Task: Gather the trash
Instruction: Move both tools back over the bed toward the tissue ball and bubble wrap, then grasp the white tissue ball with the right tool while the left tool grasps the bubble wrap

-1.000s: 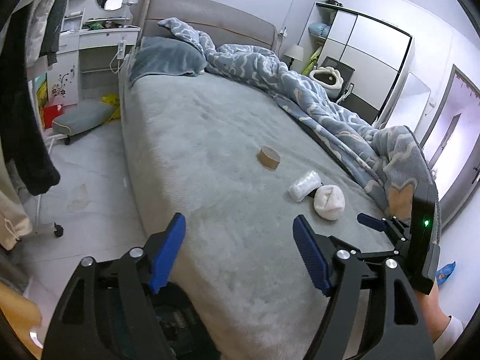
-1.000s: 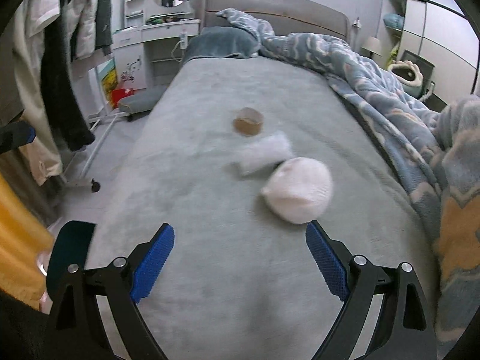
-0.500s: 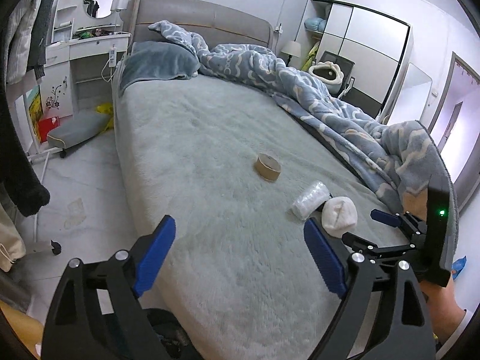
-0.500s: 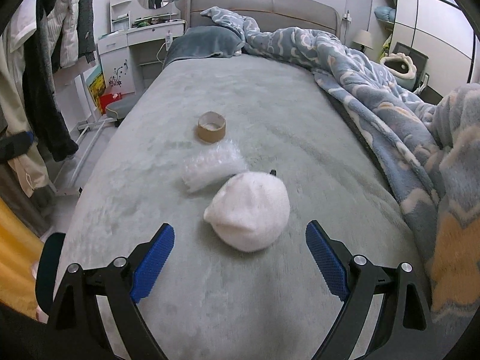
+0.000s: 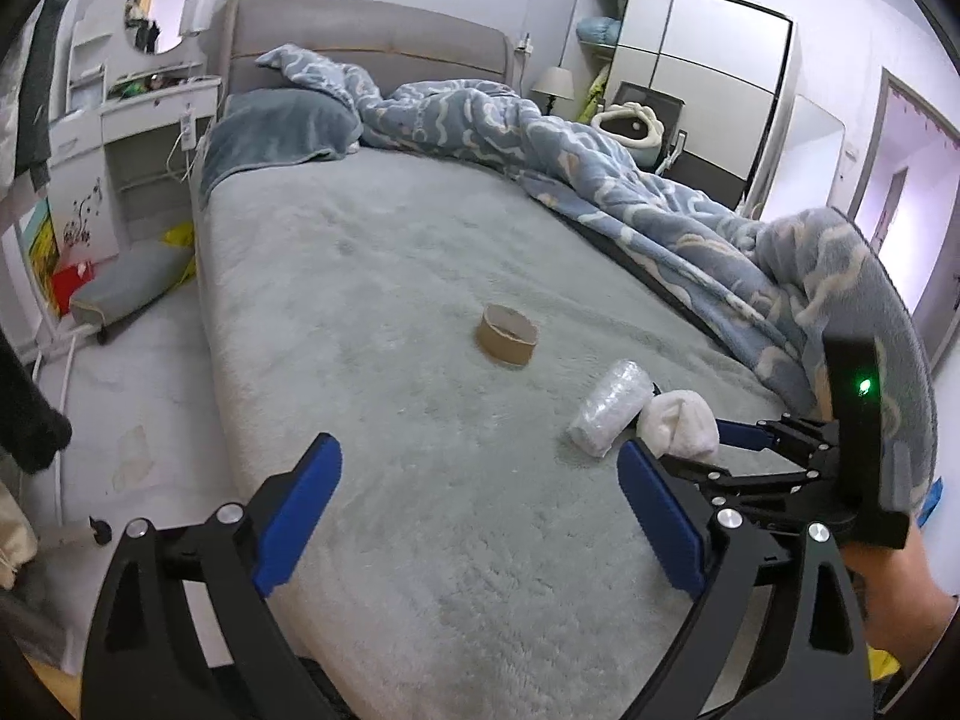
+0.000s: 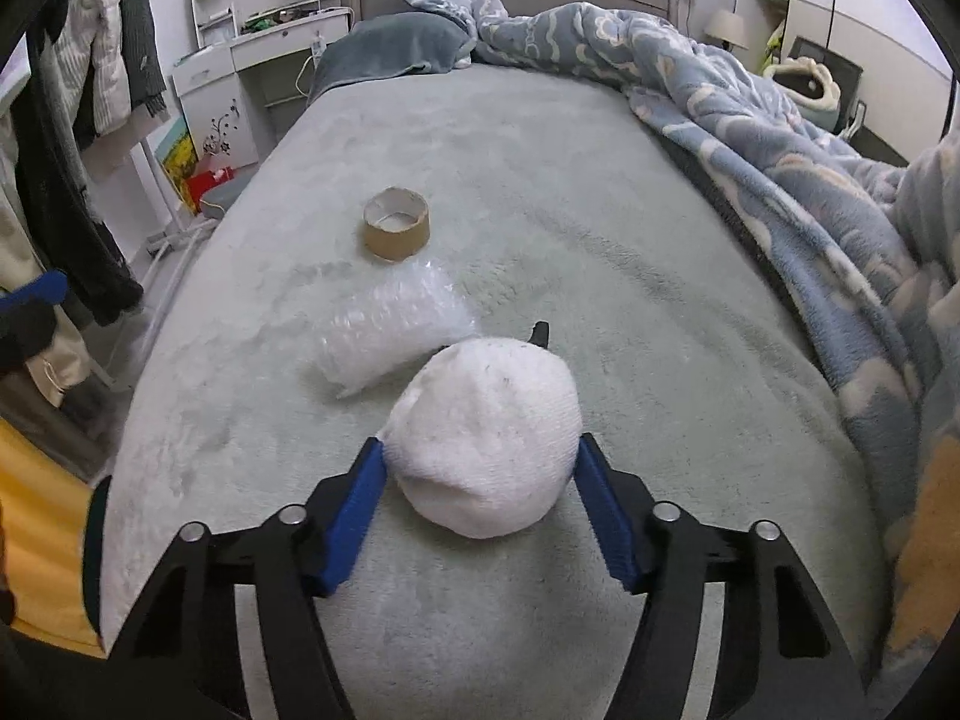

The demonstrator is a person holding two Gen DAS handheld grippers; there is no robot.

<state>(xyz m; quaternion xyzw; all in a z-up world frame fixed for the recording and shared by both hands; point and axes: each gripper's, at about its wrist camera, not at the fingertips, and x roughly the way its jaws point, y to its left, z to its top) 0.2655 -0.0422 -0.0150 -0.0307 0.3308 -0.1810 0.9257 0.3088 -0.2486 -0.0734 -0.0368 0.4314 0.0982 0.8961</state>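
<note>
A white cloth wad (image 6: 486,420) lies on the grey-green bed (image 6: 540,180). My right gripper (image 6: 480,456) is closing around it, and both blue pads touch its sides; in the left wrist view the wad (image 5: 675,420) sits in that gripper (image 5: 684,429). A roll of bubble wrap (image 6: 390,330) lies just beyond it to the left, with a brown cardboard tape core (image 6: 396,231) farther up the bed. My left gripper (image 5: 477,456) hovers over the near bed edge with its jaws opening wide and nothing between them. The bubble wrap (image 5: 609,411) and the core (image 5: 507,342) lie ahead of it.
A rumpled blue blanket (image 6: 780,138) covers the bed's right side and a grey pillow (image 6: 396,51) lies at the head. Clothes hang on a rack (image 6: 78,120) at the left, by a white dressing table (image 6: 252,60). A small black object (image 6: 540,333) pokes out behind the wad.
Both grippers moved forward over the bed. The right gripper's jaws came in from wide open onto the white wad. The left gripper's jaws spread wider.
</note>
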